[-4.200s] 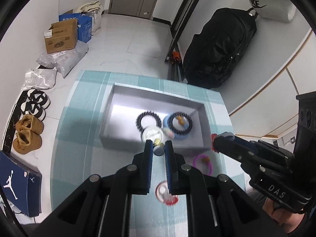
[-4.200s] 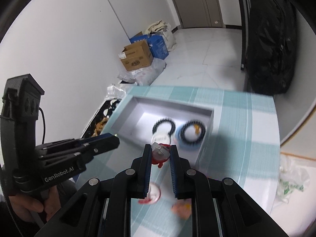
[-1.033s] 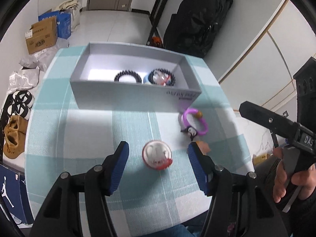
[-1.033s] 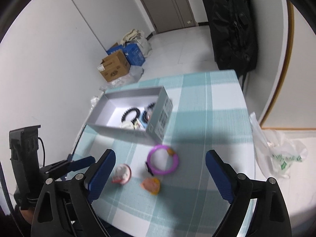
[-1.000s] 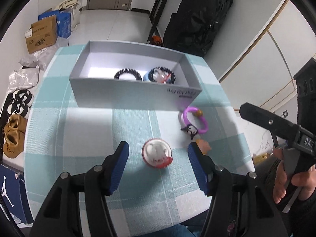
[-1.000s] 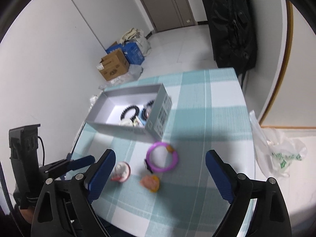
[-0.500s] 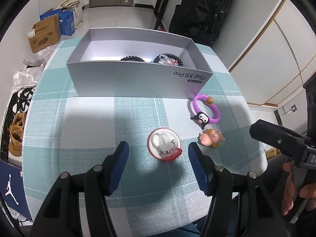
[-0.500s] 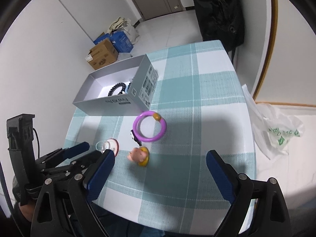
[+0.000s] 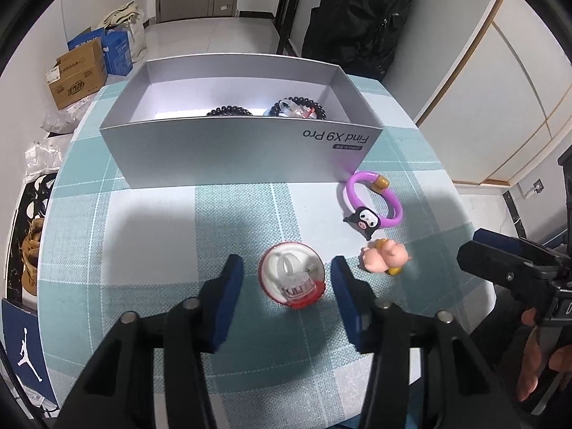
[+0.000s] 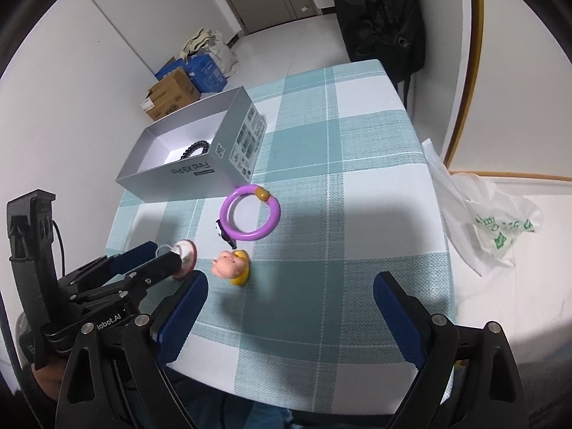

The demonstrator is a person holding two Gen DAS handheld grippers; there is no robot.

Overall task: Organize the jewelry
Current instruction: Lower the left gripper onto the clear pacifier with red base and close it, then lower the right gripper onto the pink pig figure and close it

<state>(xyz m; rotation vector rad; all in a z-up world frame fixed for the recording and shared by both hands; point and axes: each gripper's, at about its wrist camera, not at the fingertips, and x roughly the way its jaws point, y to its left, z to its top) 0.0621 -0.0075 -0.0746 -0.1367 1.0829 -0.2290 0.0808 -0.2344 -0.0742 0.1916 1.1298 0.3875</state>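
A round red-and-white case [image 9: 291, 279] lies on the checked tablecloth between the fingers of my left gripper [image 9: 286, 262]. The jaws are closing and a thin gap still shows on each side of the case. To its right lie a pink pig figure [image 9: 384, 259] and a purple ring bracelet [image 9: 371, 200] with a black cartoon charm. Behind them stands the open grey box [image 9: 232, 150], with black bead bracelets [image 9: 228, 111] inside. My right gripper [image 10: 289, 307] hangs wide open over bare cloth, the pig figure [image 10: 230, 262] just ahead to its left. The left gripper [image 10: 168, 254] shows there around the case [image 10: 184, 250].
A black backpack [image 9: 357, 18] leans by the wall beyond the table. Cardboard boxes [image 9: 77, 73] and shoes [image 9: 30, 250] sit on the floor at the left. A white plastic bag [image 10: 493, 221] lies off the table's right edge. The near table edge runs under both grippers.
The left gripper's jaws have narrowed around the red-and-white case, and it has dropped closer to the table. The right gripper sank a little toward the cloth, still wide open.
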